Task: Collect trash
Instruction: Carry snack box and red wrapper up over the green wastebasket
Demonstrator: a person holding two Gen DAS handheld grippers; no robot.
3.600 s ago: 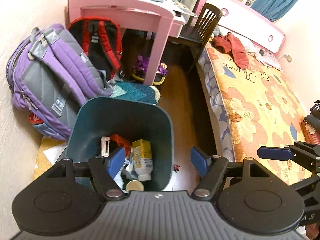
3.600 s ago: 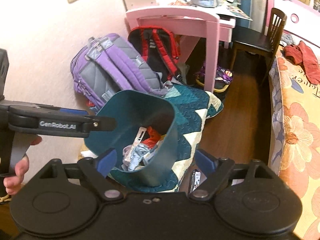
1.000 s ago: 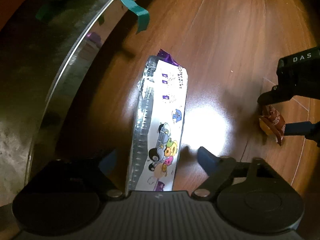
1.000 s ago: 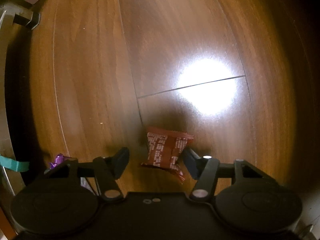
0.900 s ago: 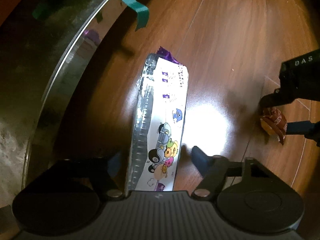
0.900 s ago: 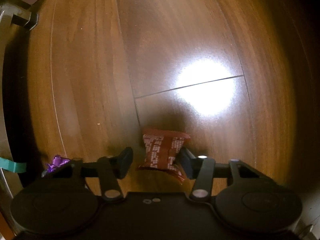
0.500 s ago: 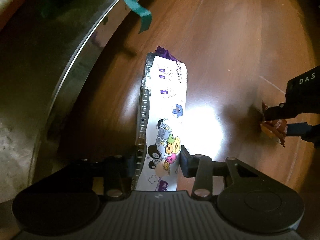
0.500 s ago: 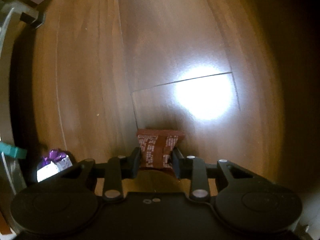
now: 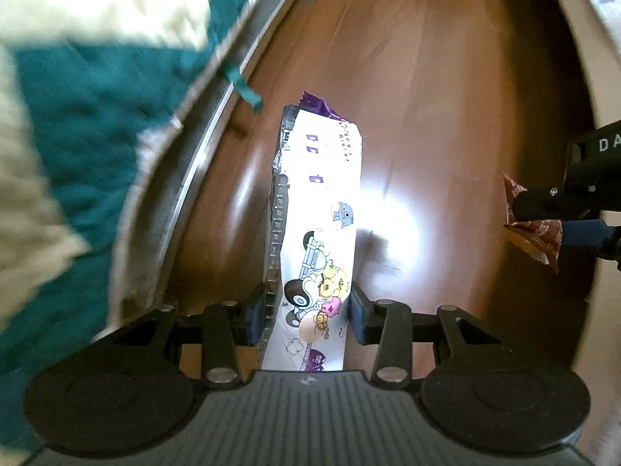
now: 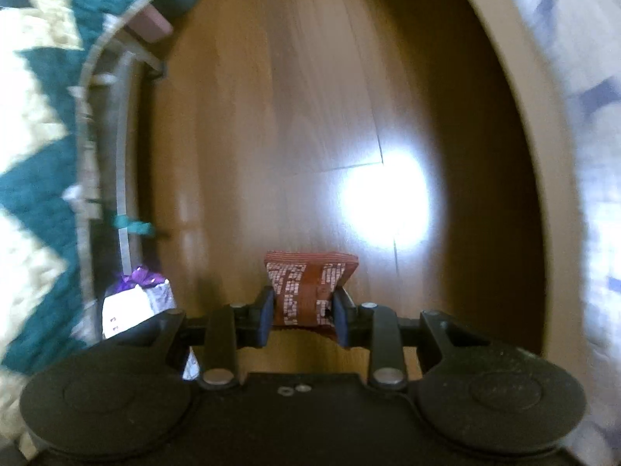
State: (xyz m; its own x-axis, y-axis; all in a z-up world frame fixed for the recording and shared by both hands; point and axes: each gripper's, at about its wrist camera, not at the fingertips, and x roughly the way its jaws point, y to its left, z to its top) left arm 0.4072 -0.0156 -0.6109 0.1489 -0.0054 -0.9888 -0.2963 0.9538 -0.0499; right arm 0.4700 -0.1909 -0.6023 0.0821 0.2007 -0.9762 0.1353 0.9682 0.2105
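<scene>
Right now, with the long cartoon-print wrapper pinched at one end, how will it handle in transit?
The cartoon-print wrapper is probably light: the left gripper holds it at one end and it stands out fairly straight. Its glossy film looks slippery, so it might slide between the pads. The long free end will likely flap or bend during a fast swing.

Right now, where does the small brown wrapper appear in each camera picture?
Left wrist view: the brown wrapper is at the far right edge, pinched in the right gripper.
Right wrist view: the wrapper is at lower centre, between that gripper's pads.
Shared landmark: the teal ribbon by the metal rail.
</scene>
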